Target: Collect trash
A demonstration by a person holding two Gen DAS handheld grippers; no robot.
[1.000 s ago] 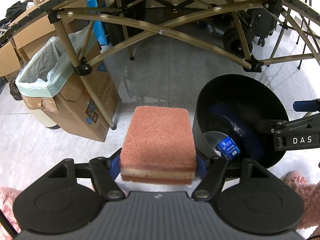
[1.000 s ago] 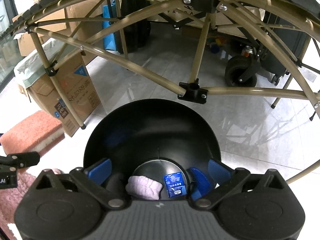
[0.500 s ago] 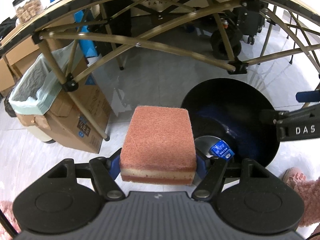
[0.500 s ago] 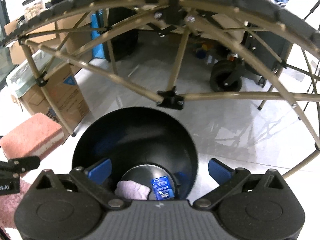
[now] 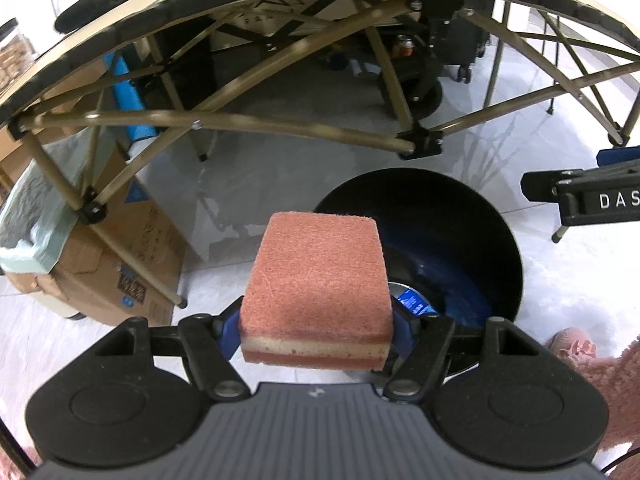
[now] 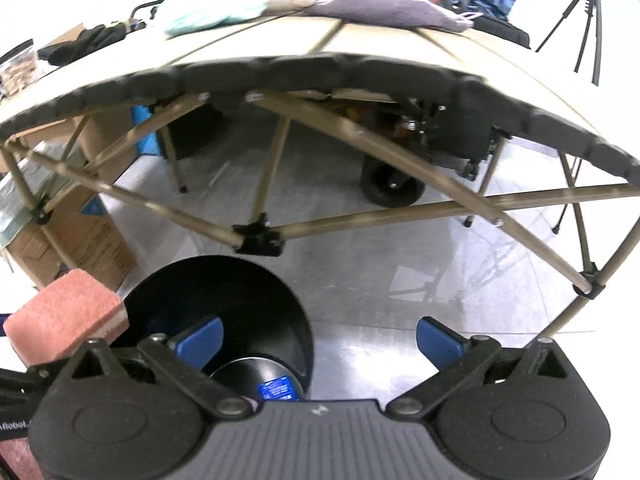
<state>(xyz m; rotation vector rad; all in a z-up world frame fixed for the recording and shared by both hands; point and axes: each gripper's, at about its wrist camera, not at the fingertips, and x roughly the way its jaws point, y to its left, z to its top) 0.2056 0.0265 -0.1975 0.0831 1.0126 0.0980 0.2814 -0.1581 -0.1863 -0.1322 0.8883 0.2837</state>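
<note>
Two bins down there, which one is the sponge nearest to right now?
The round black bin with the blue packet in its bottom. The sponge, clamped in the left gripper, overlaps its rim; the green-lined cardboard box stands apart, under the table's edge.

You can read "DAS" in white capitals on the black bar of the right gripper (image 5: 600,200), which reaches in above and to the right of the black bin (image 5: 500,240). In the right wrist view, "Robot" shows in white on a black part at the left edge (image 6: 14,426), left of the bin. The blue packet (image 6: 276,388) inside the bin carries white print, too small to read. The cardboard box (image 5: 136,272) left of the bin bears a blue label with illegible characters.
</note>
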